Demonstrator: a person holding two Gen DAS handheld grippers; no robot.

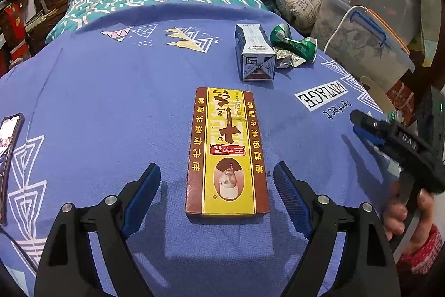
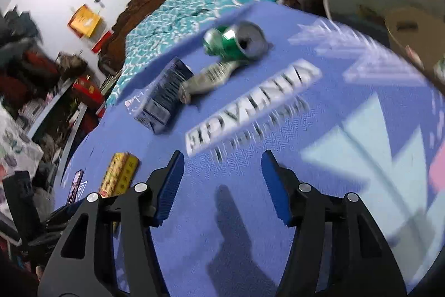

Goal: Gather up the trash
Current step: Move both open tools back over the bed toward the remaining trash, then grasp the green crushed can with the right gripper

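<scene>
Straddling the flat box (image 1: 227, 152), left gripper (image 1: 217, 180) (fingers spread) hovers.

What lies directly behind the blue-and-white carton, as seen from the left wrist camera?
Behind the blue-and-white carton lie a crushed green can and a crumpled silver wrapper on the blue cloth. The carton hides part of the wrapper.

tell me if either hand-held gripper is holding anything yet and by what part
Nothing is held. The left hand-held gripper is open, its fingers either side of the yellow box without touching. The right hand-held gripper is open over bare blue cloth.
</scene>
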